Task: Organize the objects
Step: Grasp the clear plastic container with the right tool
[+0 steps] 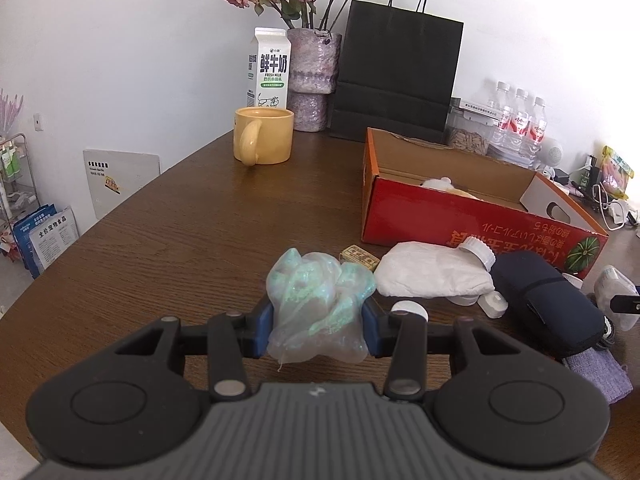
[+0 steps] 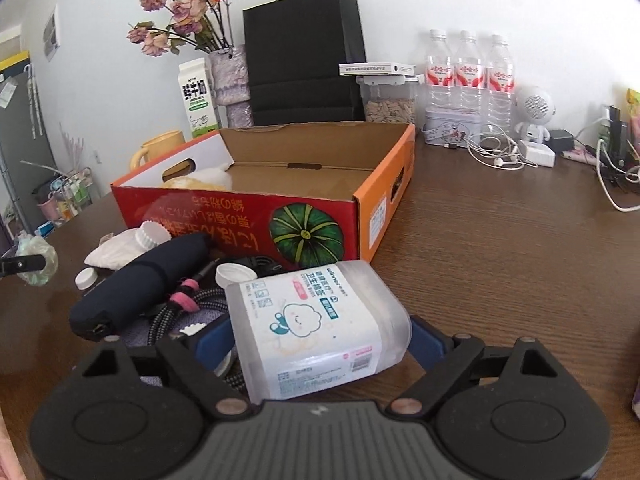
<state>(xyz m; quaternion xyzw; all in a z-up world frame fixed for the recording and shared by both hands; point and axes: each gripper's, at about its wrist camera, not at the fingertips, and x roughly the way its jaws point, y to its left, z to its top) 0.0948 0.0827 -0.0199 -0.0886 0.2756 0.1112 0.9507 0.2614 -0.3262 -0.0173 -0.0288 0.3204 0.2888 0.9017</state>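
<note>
Cardboard box (image 2: 360, 184) mostly bare; left gripper (image 1: 318, 326) clamps plastic wad (image 1: 318, 304), right gripper (image 2: 320, 336) jaws apart around cotton-bud tub (image 2: 316, 320); clutter remains.

Stuff you can actually read on this table
milk carton (image 1: 268, 70) says 鲜牛奶 / FRESH MILK, the plastic tub (image 2: 316, 320) reads "COTTON BUDS" plus 卫生棉签; red box (image 2: 256, 216) print is upside down, mostly unreadable.

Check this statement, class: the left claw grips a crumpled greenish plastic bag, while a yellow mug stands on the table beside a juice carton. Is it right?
One detail is wrong. In the left wrist view the carton behind the yellow mug is printed "FRESH MILK", so it is a milk carton, not juice. The rest holds: the left claw grips the crumpled greenish plastic bag.
</note>
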